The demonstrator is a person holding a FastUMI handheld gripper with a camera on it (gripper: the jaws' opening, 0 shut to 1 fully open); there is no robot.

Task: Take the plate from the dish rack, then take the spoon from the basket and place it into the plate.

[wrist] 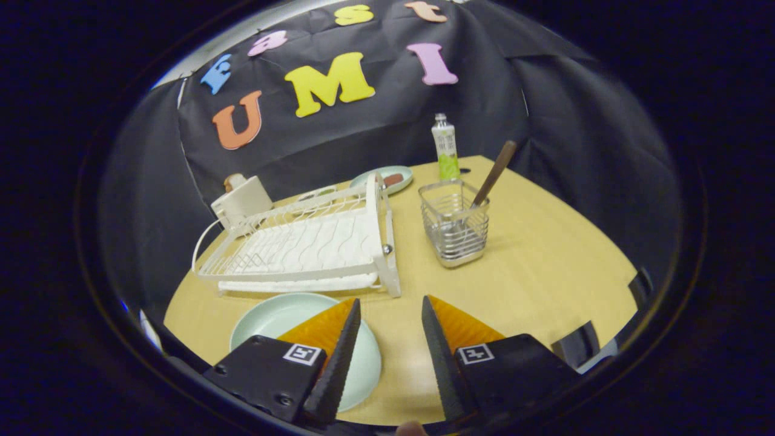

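- Gripper view: gripper (390, 303) hangs over the near part of the wooden table (545, 272), fingers spread wide, nothing between them but bare tabletop
- Plate (284, 315), pale green, lies flat on the table just in front of the dish rack (303, 242); the left finger overlaps its right part in view, contact cannot be told
- Dish rack is white wire on a white tray, sits beyond the left finger, no dishes standing in it
- Basket (455, 227), a square metal wire one, stands right of the rack and beyond the right finger, close to the rack but apart from it
- Spoon (493, 174) stands in the basket, brown wooden handle leaning up and to the right over the rim; its bowl end is down inside the wires, hard to make out
- Behind the rack: a 2nd plate (387, 177) with some food on it, and a cream toaster (242, 200) at the rack's far left corner
- A white and green bottle (445, 148) stands upright at the table's far edge, behind the basket
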